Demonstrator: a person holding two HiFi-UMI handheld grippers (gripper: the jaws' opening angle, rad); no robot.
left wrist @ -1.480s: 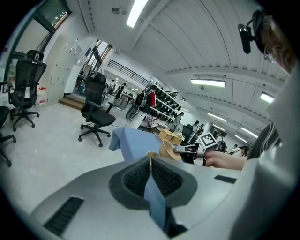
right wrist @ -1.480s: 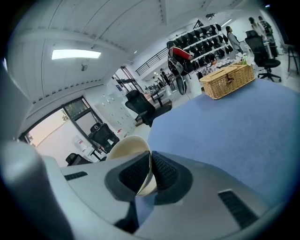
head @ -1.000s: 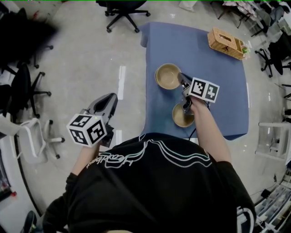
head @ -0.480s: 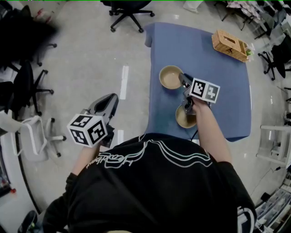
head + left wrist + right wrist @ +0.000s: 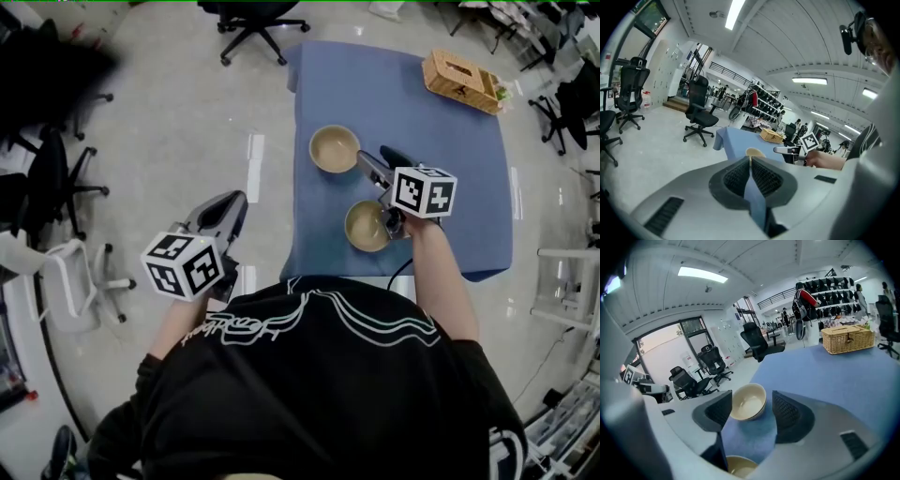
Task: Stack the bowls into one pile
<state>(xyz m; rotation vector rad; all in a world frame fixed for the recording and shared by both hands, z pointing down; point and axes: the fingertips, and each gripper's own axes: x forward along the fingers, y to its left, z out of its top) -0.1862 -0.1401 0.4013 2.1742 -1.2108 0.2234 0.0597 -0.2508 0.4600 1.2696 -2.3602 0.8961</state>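
Observation:
Two tan bowls sit apart on the blue-covered table (image 5: 441, 141): a far bowl (image 5: 334, 148) and a near bowl (image 5: 366, 226). My right gripper (image 5: 378, 160) hovers between them, just right of the far bowl, and its jaws are opening with nothing pressed between them. In the right gripper view the far bowl (image 5: 748, 401) shows beyond the spread fingers and the near bowl's rim (image 5: 738, 467) lies below them. My left gripper (image 5: 223, 217) hangs over the floor left of the table, shut and empty; in its own view the pads (image 5: 740, 176) meet in front of the far bowl (image 5: 754, 152).
A wicker basket (image 5: 461, 82) stands at the table's far right corner, also seen as the basket (image 5: 847, 338). Office chairs (image 5: 258, 23) stand on the floor beyond and to the left of the table. The table's near edge (image 5: 375, 274) is right in front of the person.
The right gripper's jaws have spread from shut to wide apart, and the hand has lifted a little. More of the near bowl shows from under that hand. The left gripper has barely shifted.

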